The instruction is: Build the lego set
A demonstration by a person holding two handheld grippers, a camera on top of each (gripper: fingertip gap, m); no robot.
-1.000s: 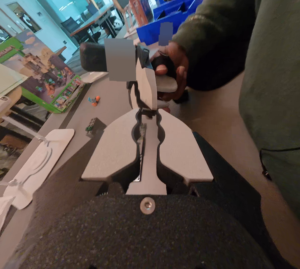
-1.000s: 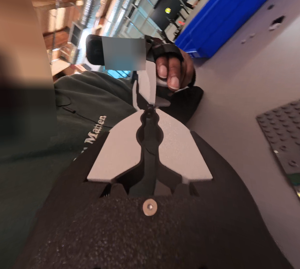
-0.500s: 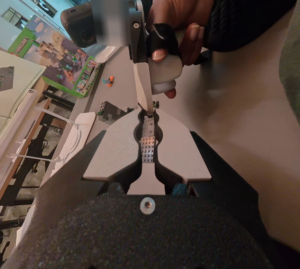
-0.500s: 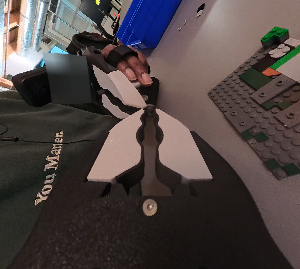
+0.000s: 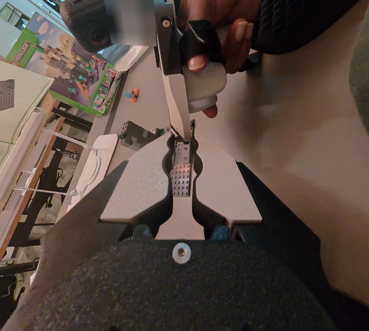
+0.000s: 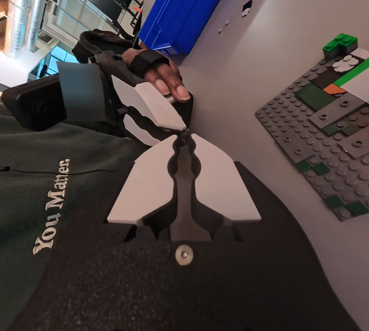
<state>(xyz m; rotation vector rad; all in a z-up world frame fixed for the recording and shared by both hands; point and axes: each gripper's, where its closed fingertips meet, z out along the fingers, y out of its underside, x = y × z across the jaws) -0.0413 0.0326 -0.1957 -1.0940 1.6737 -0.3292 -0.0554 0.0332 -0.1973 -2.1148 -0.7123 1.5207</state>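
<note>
My right gripper is shut on a small dark lego piece at its tips. My left gripper meets it tip to tip and is closed on the same piece, partly hidden by the right gripper's finger. In the right wrist view the left gripper comes in from the upper left, held by a hand. Both are held above the table. The grey studded baseplate with green, dark and orange tiles lies to the right. It also shows between my left fingers.
A green brick sits at the baseplate's far corner. A dark lego build, a small orange and blue figure and the set's box lie to the left. A blue bin stands at the back. A person's green sweater fills the left of the right wrist view. The grippers are tip to tip, or close to it. The green brick is about 15 centimetres from both grippers' fingertips.
Both grippers have stayed tip to tip and turned down toward the table. The baseplate has come into view under them. The left gripper has moved closer to the right hand.
</note>
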